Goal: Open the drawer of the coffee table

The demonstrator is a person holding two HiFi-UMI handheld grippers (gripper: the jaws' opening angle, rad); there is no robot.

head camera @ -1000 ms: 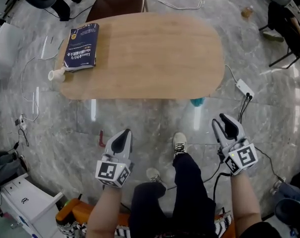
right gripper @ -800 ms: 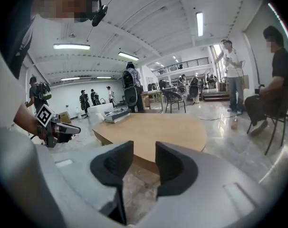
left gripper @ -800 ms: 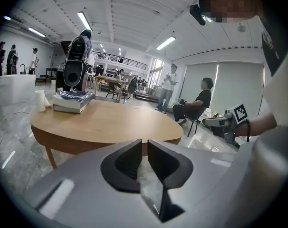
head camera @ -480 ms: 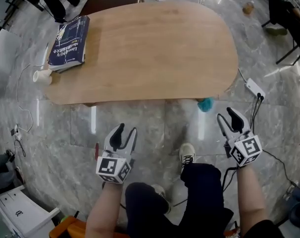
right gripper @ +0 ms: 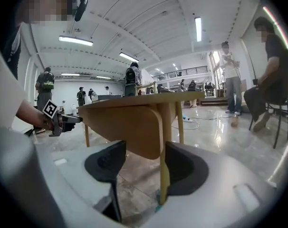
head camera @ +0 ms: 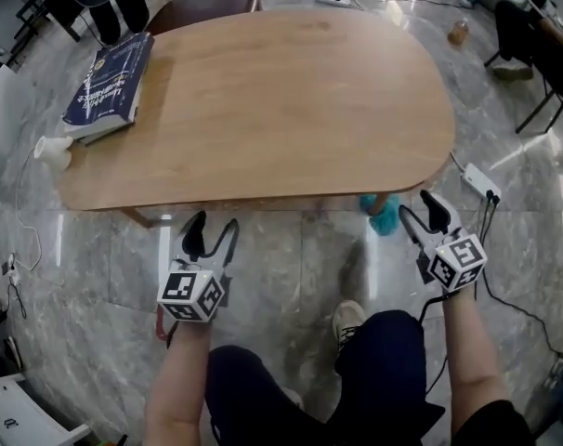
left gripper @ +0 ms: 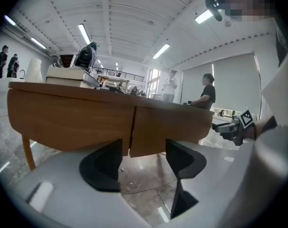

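The wooden coffee table fills the middle of the head view. In the left gripper view its front apron is split by a vertical seam, and the panel right of the seam looks like a drawer front. My left gripper hangs just short of the near edge and faces that seam. Its jaws have just been opening and are open, with nothing between them. My right gripper is off the table's right end, facing a table leg. It has also just been opening and is open and empty.
A blue book lies on the table's far left corner, with a white cup on the floor beside it. A teal object sits at the foot of the right leg, and a power strip with cables lies to its right. People stand in the background.
Both grippers have dropped from above the floor to the level of the table's near edge, and both sets of jaws have spread wider. The table now looks closer.
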